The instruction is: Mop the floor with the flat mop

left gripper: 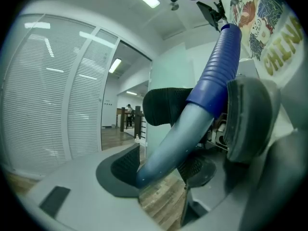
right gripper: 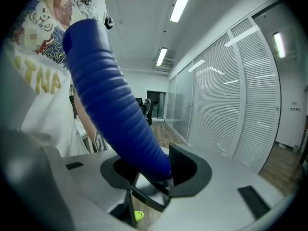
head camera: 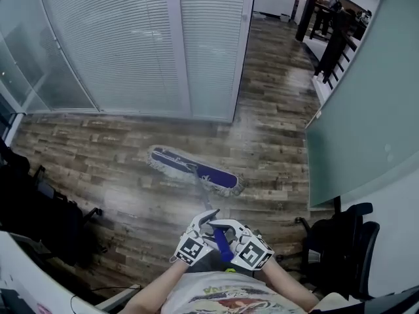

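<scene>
Since the left tool (left gripper: 161,170) and right tool (right gripper: 154,172) both clamp the handle (head camera: 207,198), with the mop head (head camera: 194,170) flat on the floor (head camera: 98,149) ahead, steer in overlapping strokes and press evenly so neither grip slips.

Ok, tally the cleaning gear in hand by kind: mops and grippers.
Flat mop: 1
Grippers: 2, the left gripper and the right gripper, both clamped on the mop's handle
Total: 3
</scene>
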